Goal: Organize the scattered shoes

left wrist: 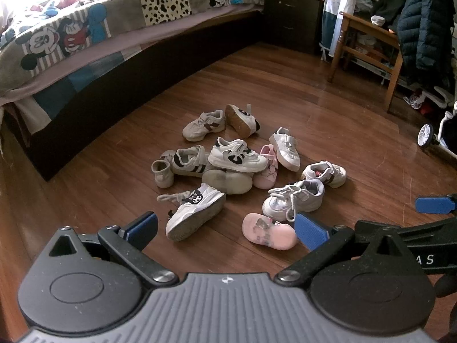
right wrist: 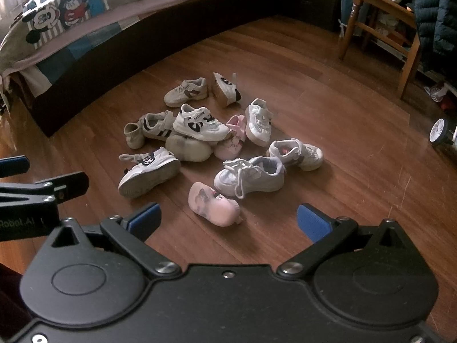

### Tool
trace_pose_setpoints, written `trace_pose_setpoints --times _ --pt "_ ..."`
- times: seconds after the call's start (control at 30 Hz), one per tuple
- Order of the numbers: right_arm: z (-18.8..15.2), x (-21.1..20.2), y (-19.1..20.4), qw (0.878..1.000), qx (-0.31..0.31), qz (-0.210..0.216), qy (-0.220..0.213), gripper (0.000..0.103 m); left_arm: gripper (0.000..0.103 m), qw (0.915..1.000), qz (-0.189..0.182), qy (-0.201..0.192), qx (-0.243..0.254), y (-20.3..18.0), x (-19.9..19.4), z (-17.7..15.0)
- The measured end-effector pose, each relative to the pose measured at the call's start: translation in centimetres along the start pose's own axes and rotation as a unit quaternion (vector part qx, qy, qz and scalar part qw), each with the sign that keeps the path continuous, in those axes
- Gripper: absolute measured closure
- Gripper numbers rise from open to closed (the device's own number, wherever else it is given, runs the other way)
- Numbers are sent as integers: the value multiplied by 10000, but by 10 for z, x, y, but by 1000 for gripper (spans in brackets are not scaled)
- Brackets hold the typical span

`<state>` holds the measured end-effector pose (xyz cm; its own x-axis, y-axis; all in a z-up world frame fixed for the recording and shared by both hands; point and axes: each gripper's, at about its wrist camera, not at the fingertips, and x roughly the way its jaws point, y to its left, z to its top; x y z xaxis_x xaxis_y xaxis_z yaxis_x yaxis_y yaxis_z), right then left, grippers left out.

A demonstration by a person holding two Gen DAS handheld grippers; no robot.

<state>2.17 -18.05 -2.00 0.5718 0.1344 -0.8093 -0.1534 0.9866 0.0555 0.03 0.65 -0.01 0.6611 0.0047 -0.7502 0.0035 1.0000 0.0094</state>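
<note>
Room: bedroom w/ wood floor (left wrist: 285, 85), planks running from near left to far right. Bed (left wrist: 85, 65) along left side, dark base, patchwork cartoon quilt (left wrist: 57, 37) hanging over edge. Dark nightstand (left wrist: 291, 20) at far end of bed. Wood chair (left wrist: 368, 54) at right w/ dark puffer jacket (left wrist: 422, 23) draped on it. White wheel (left wrist: 425, 134) of a small ride-on at far right edge.

Shoe pile (right wrist: 211, 137): approx. a dozen small kids' shoes, mid-floor, well apart from bed and chair, no two aligned.
- White lace-up sneaker (right wrist: 251, 175): upright, long axis left-right, toe left.
- Panda sneaker (right wrist: 148, 171): tipped on its side, sole toward camera, axis near-left to far-right.
- Black/white strap sneaker (right wrist: 200, 124): upright atop pile, toe right, resting on an overturned sole (right wrist: 188, 148).
- Silver strap shoe (right wrist: 258, 123): axis near-far, toe toward camera.
- Pink shoe (right wrist: 214, 204): nearest, sole up, worn, axis far-left to near-right.
- Tan-soled shoe (right wrist: 225, 87): far edge, on its side, sole facing left.

Tools: left gripper (left wrist: 225, 228) wide apart, nothing between blue pads, above floor just short of pile; pink shoe sits just beside its right pad in left wrist view. Right gripper (right wrist: 228, 220) likewise wide apart, holding nothing, pink shoe directly ahead of the gap.
</note>
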Motion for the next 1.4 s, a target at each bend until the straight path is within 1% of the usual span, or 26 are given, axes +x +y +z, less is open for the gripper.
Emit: trace_pose_setpoints --times 0.13,1.4 --pt "-2 -1 -4 10000 1 18 12 0 0 10000 1 11 -5 1 0 0" --pt "-1 5 1 9999 -40 -8 151 0 0 10000 29 65 -16 -1 1 2"
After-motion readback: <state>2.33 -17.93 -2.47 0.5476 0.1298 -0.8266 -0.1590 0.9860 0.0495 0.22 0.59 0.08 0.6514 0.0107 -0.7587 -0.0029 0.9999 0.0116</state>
